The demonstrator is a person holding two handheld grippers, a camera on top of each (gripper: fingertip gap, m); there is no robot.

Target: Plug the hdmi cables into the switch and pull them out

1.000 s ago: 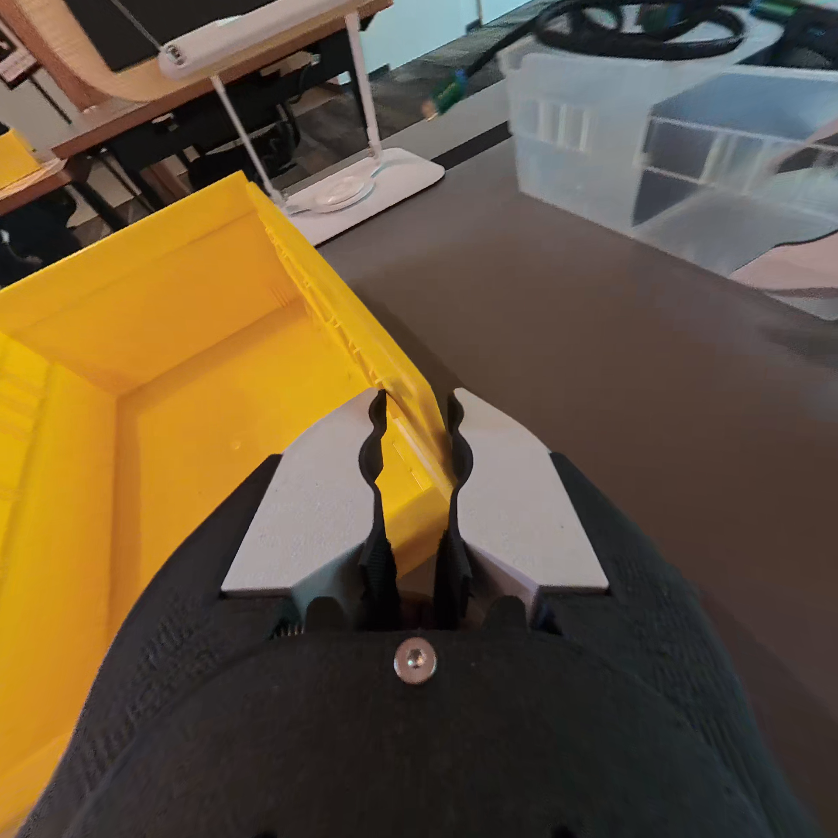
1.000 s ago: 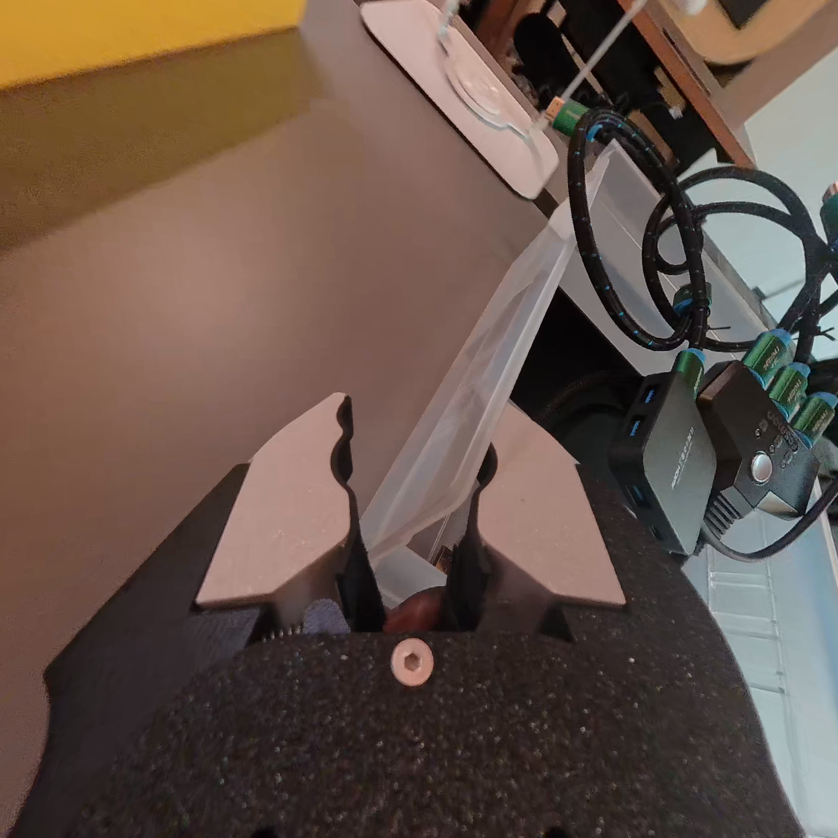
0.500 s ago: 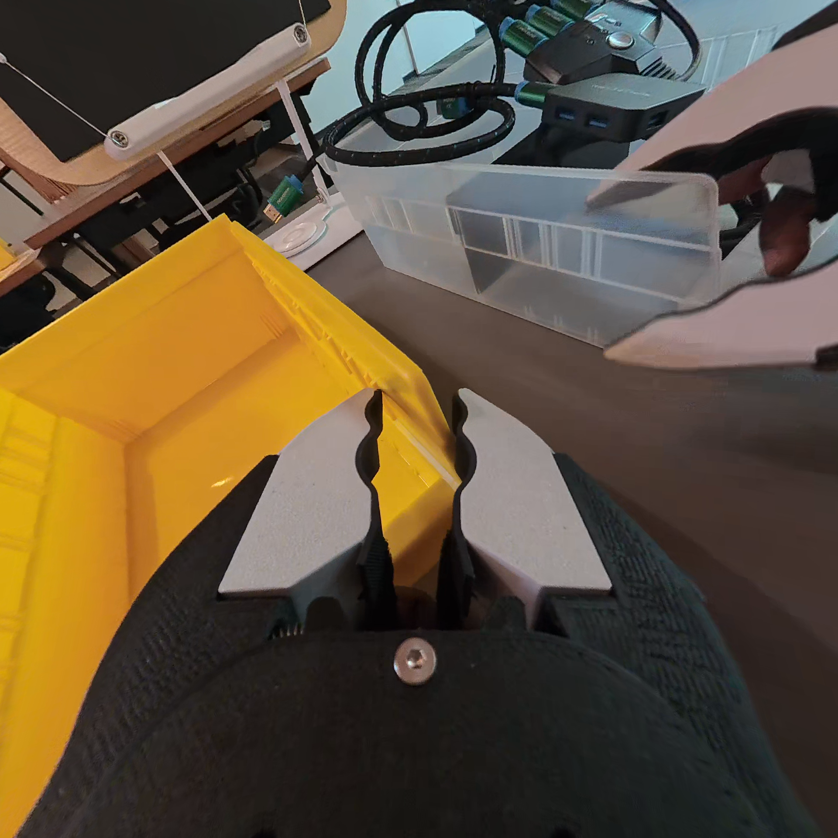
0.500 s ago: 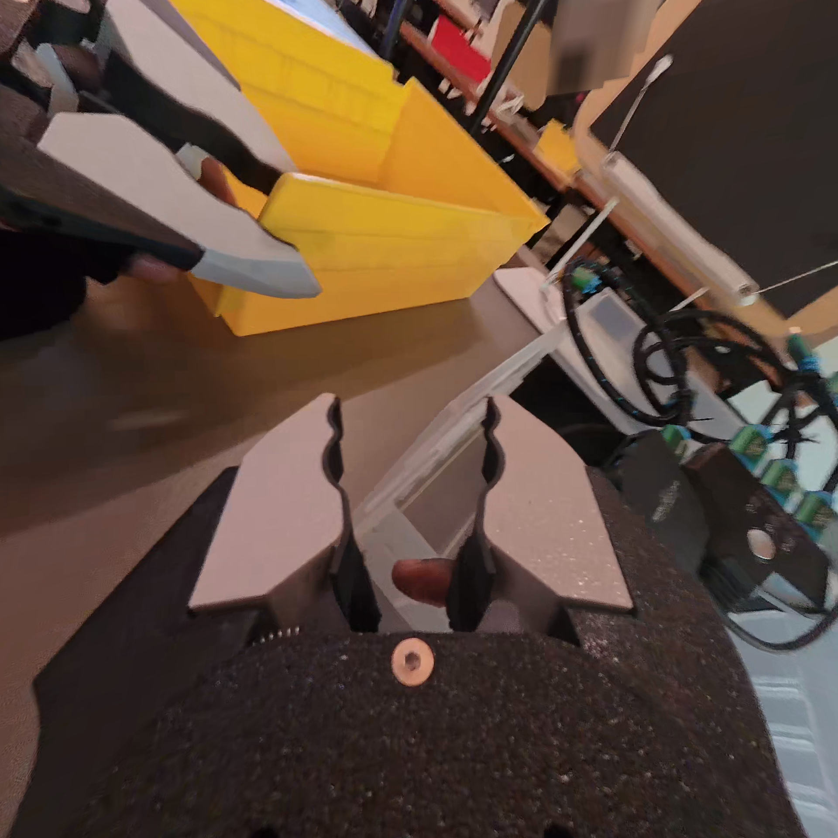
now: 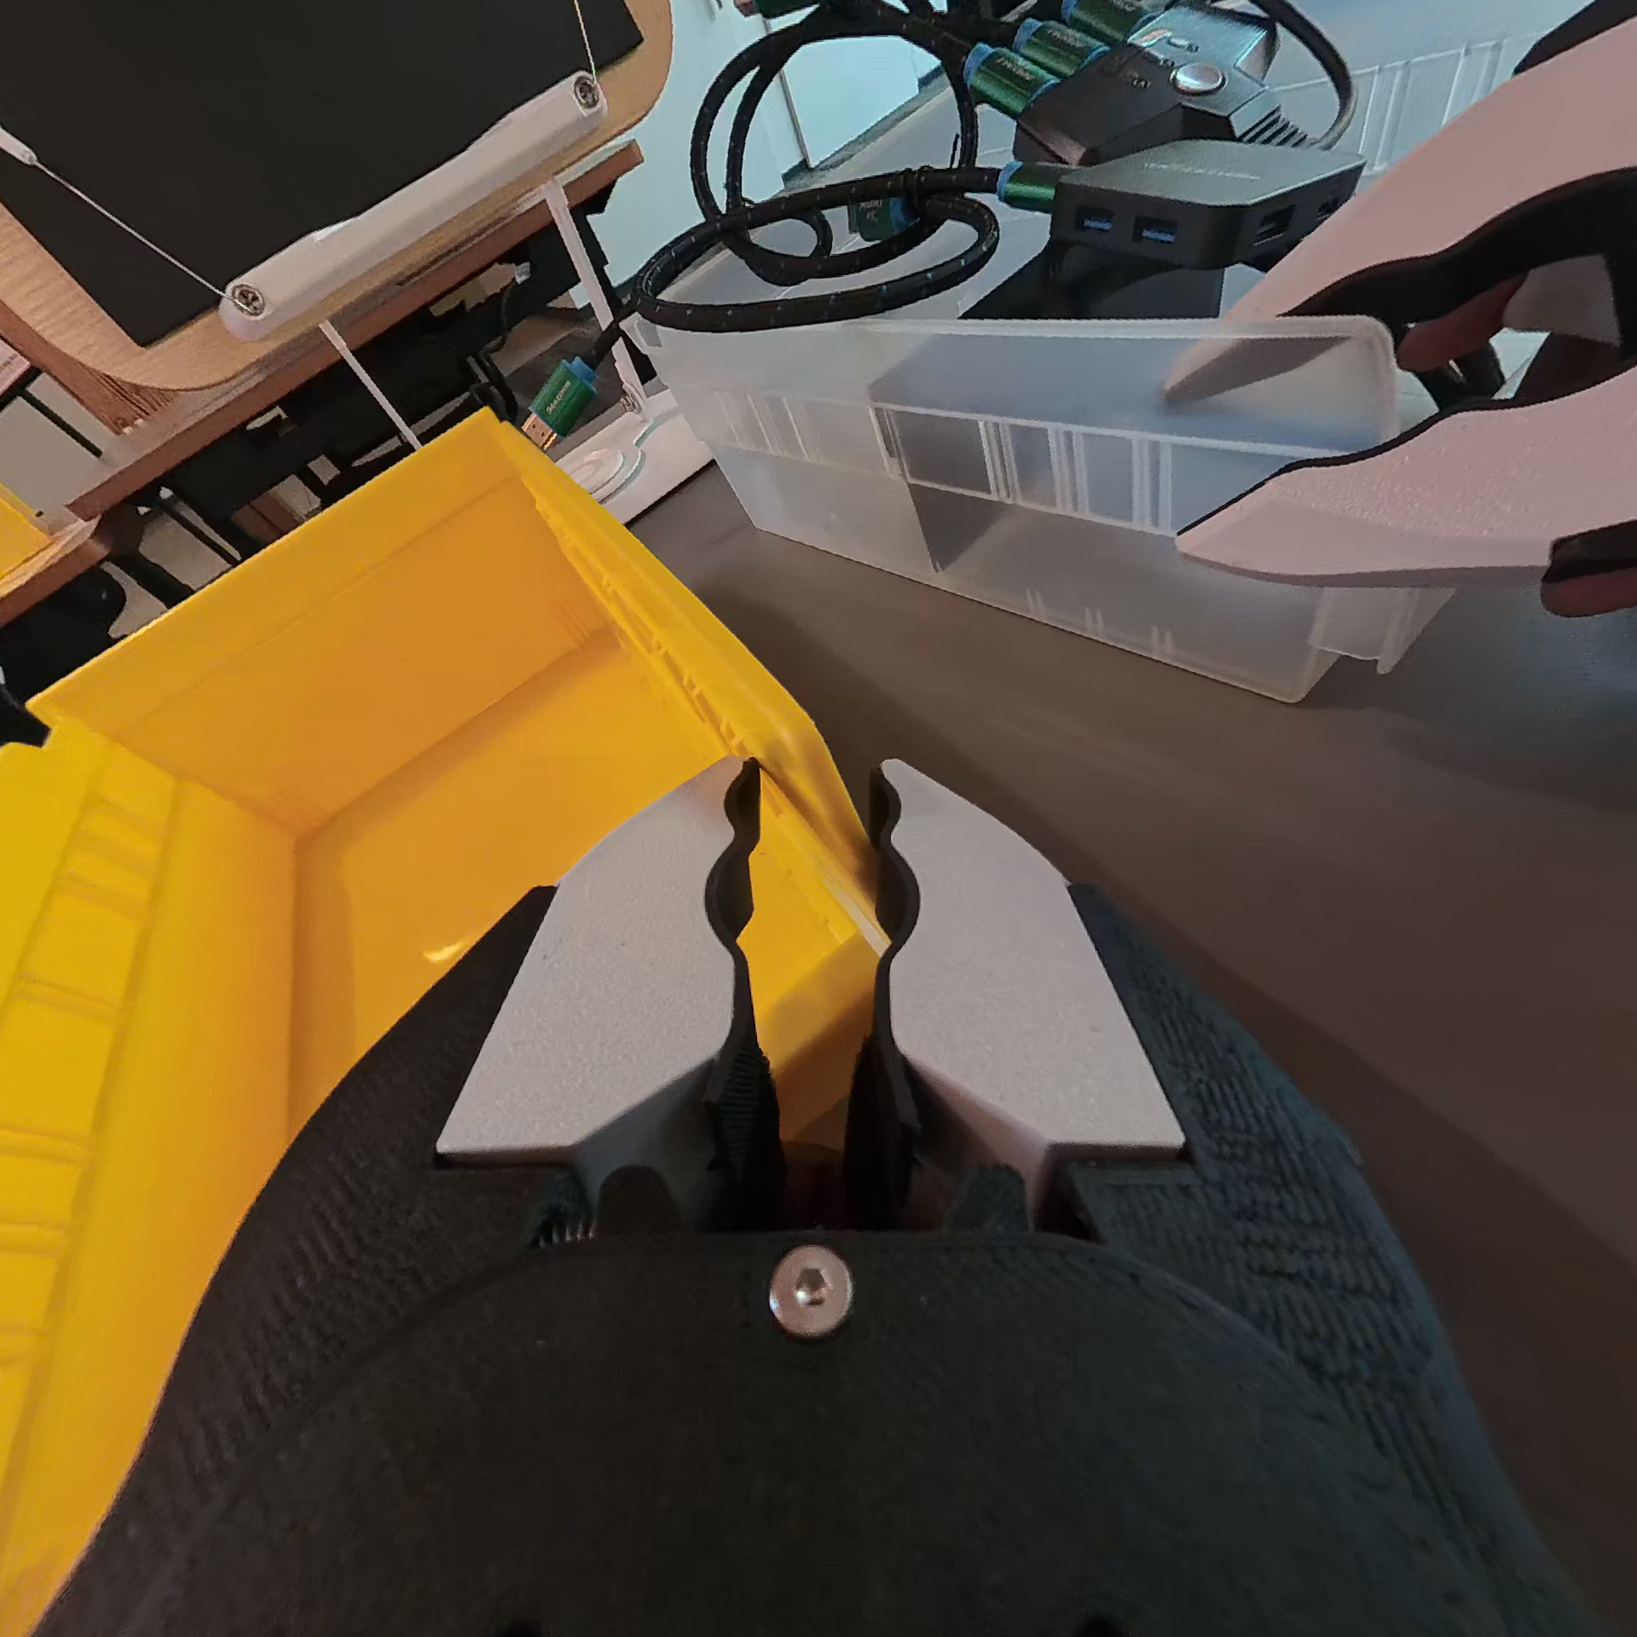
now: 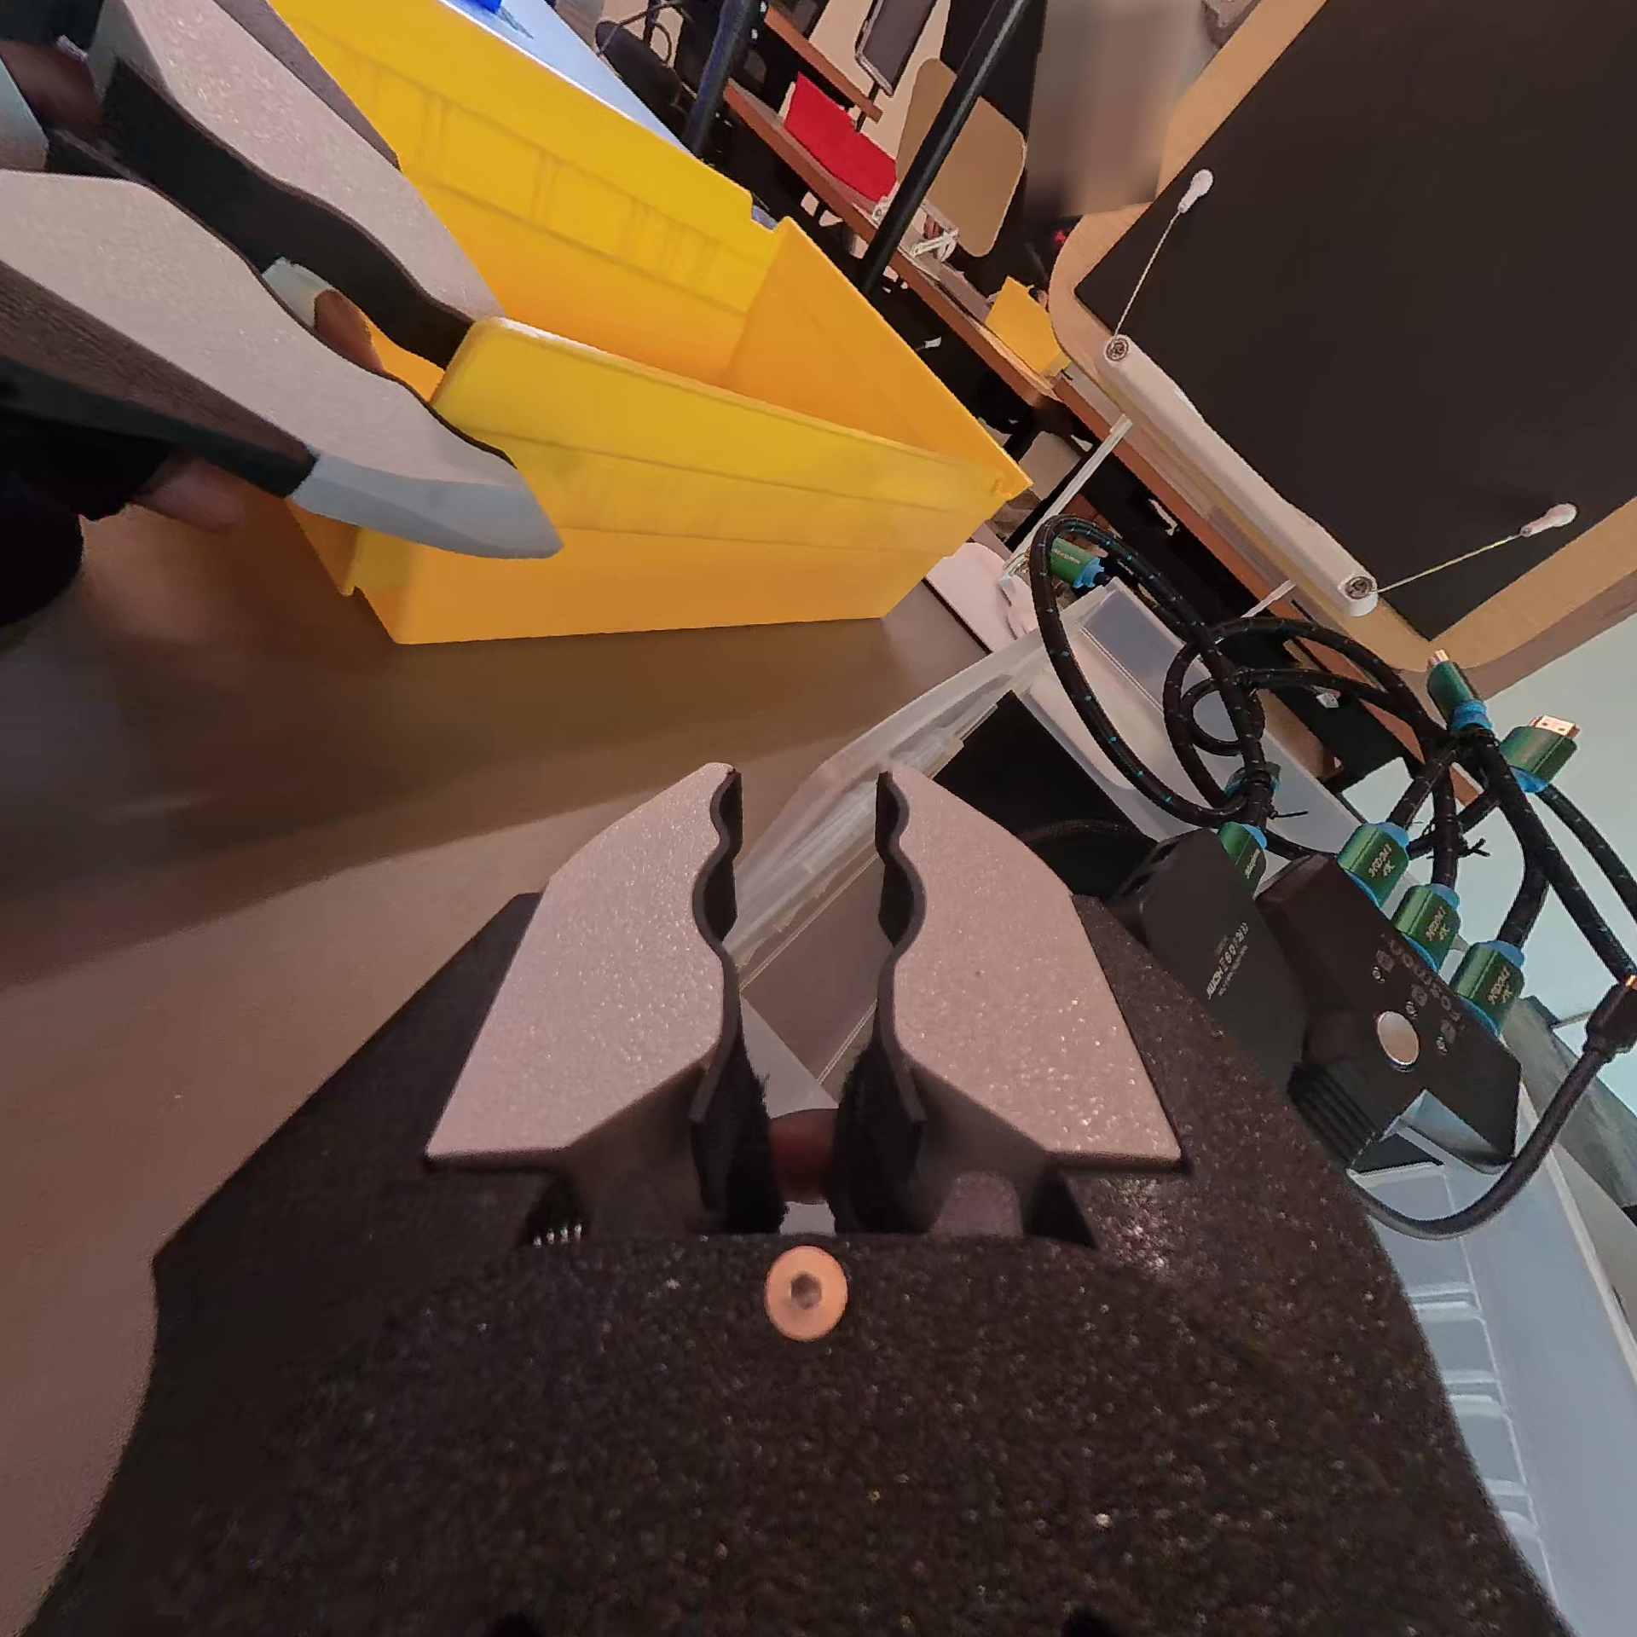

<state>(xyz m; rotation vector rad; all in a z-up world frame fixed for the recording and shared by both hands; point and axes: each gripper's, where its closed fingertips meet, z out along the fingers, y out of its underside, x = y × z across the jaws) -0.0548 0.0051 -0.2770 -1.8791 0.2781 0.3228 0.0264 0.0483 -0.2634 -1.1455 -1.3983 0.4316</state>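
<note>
Left gripper (image 5: 813, 802) clamped on the near corner wall of the yellow bin (image 5: 354, 709). Right gripper (image 6: 804, 810) clamped on the rim of the clear box (image 5: 1063, 461). Switch (image 6: 1391, 1001) inside that box, three green-ended hdmi cables (image 6: 1240, 709) plugged in; far side of the box cut off.

both wrist views sit low over the table (image 5: 1152, 886), facing each other (sharing both bins).
</note>
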